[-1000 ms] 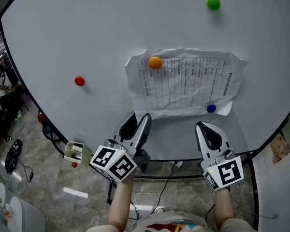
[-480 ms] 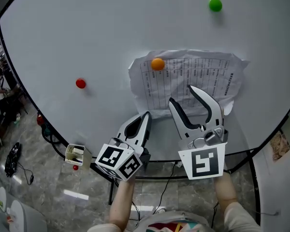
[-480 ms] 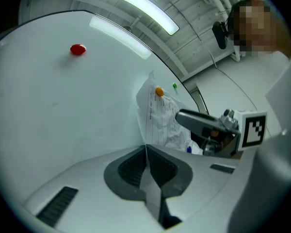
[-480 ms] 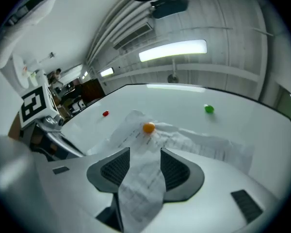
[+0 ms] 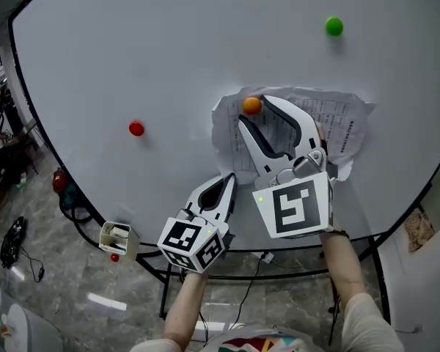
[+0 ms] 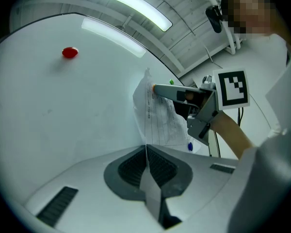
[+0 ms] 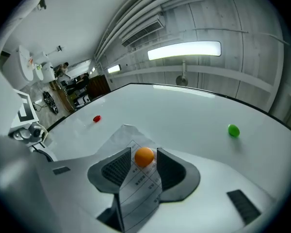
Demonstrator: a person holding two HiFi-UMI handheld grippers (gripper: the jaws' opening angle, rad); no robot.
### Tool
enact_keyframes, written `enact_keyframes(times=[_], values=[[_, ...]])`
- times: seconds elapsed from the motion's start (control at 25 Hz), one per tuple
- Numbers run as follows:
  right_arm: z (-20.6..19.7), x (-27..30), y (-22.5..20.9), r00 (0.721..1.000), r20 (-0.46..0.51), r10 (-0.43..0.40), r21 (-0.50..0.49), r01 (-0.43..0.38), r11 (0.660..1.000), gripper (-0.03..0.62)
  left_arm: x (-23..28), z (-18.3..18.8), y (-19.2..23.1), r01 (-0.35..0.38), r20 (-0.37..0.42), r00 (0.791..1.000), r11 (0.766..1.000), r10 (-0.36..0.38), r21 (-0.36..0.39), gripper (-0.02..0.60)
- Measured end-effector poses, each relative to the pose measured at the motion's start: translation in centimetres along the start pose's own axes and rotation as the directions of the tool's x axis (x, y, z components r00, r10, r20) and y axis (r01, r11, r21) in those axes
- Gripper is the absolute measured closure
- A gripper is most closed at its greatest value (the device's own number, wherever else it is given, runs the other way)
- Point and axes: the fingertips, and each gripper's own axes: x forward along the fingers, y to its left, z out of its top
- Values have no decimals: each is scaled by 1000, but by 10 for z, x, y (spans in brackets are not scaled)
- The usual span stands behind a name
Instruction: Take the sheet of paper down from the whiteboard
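Note:
A creased printed sheet of paper [image 5: 341, 123] hangs on the whiteboard [image 5: 169, 64], with an orange magnet [image 5: 252, 105] at its top left corner. My right gripper [image 5: 254, 111] is open over that corner. Its jaws have just opened, and the orange magnet [image 7: 144, 157] sits between the pads without touching them. My left gripper [image 5: 227, 178] is shut at the sheet's lower left corner. In the left gripper view the sheet [image 6: 157, 115] runs down into the shut jaws of the left gripper [image 6: 146, 149]. A blue magnet [image 6: 189, 146] shows at the sheet's lower right.
A green magnet [image 5: 334, 26] sits at the board's upper right and a red magnet [image 5: 136, 128] at its left. A small white holder [image 5: 116, 235] hangs at the board's lower edge. Cables and a red canister [image 5: 59, 180] lie on the floor at the left.
My right gripper rose from below the board's lower edge to the orange magnet, rolled and opened. My left gripper closed at the sheet's lower left corner and stayed there.

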Motion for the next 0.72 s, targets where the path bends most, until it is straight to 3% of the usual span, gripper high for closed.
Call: enact_keyframes(times=[0.16, 0.72], values=[[2, 1, 0, 1000, 0, -9, 10, 9, 1000, 462, -2, -1, -2, 2, 2, 1000, 1000, -2, -1, 535], [44, 36, -12, 999, 31, 16, -28, -16, 999, 464, -1, -1, -2, 11, 18, 1000, 1000, -10, -24, 535]])
